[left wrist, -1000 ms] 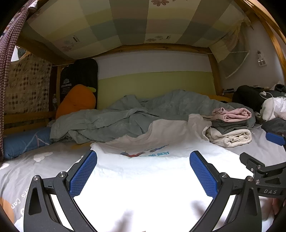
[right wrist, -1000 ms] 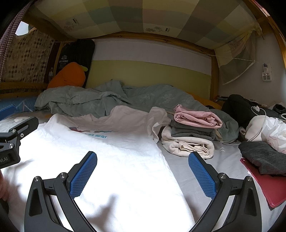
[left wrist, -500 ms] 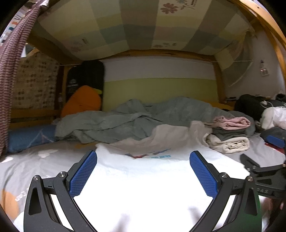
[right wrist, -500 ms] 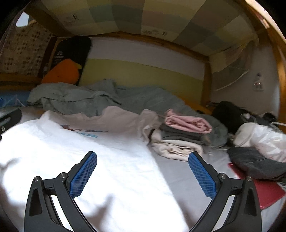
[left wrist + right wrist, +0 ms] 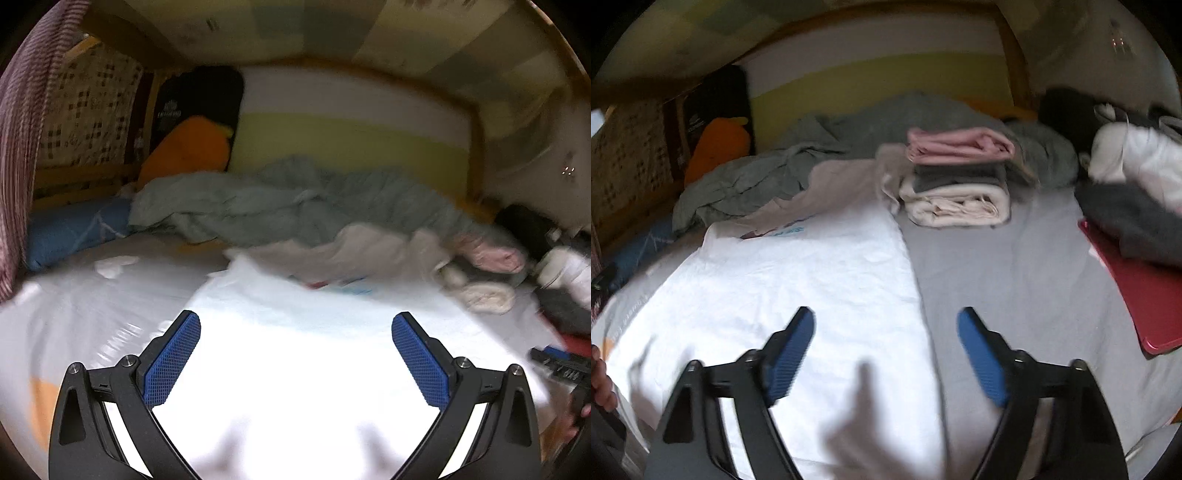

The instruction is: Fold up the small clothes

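Note:
A white T-shirt (image 5: 295,354) (image 5: 798,280) with a small coloured print lies spread flat on the bed. My left gripper (image 5: 295,354) hovers over its near part, open, nothing between its blue pads. My right gripper (image 5: 886,350) hangs above the shirt's right edge, where white cloth meets grey sheet. Its jaws are closing but stand apart with nothing gripped. A stack of folded clothes (image 5: 956,181) (image 5: 487,273), pink on grey on cream, sits beyond the shirt to the right. The right gripper's tip (image 5: 554,365) shows at the left wrist view's right edge.
A crumpled grey-green duvet (image 5: 288,206) (image 5: 820,158) lies across the back of the bed. An orange plush (image 5: 184,147) leans in the far left corner, with a blue pillow (image 5: 70,232) below it. A red flat item (image 5: 1137,291), dark clothes (image 5: 1134,218) and a white bag (image 5: 1137,155) crowd the right side.
Both views have shifted and blurred as the hands moved. The right gripper now tilts down more towards the shirt's right edge and its jaws have narrowed. The left gripper rose a little and stays open.

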A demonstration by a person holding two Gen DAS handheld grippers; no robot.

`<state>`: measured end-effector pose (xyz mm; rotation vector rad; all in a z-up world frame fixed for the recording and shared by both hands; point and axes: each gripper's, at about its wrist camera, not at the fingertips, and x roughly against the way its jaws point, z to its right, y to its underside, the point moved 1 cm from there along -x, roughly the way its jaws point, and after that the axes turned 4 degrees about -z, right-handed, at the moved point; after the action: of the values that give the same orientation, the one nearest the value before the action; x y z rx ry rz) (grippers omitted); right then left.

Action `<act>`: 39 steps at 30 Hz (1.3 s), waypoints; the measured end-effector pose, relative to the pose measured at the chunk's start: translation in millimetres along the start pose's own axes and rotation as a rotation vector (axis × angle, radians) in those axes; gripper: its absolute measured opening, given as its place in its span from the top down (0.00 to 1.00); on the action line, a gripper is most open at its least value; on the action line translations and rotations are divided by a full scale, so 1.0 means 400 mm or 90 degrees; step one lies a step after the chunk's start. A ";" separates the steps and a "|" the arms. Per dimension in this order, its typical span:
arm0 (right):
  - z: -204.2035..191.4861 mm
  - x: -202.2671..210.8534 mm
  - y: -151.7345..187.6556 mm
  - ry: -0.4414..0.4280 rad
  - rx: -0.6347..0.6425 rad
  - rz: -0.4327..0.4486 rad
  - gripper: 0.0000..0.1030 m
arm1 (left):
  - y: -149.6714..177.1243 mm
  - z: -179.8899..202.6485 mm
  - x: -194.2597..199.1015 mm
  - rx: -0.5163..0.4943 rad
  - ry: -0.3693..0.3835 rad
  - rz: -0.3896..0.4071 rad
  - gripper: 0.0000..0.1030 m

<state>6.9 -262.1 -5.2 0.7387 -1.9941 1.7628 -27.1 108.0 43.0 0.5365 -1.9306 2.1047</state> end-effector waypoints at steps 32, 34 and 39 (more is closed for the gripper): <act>0.100 -0.092 -0.233 -0.065 0.008 -0.064 0.99 | -0.106 -0.253 -0.226 0.050 0.026 -0.188 0.98; 0.116 -0.108 -0.265 -0.067 -0.003 -0.058 0.99 | -0.125 -0.254 -0.275 0.048 0.022 -0.191 0.98; 0.134 -0.221 -0.278 -0.063 -0.005 -0.080 0.98 | -0.086 -0.217 -0.426 -0.013 -0.034 -0.223 0.95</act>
<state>147.6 -311.4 22.1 0.9448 -1.9691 1.6754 131.9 210.2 -2.6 0.8647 -1.7320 1.8636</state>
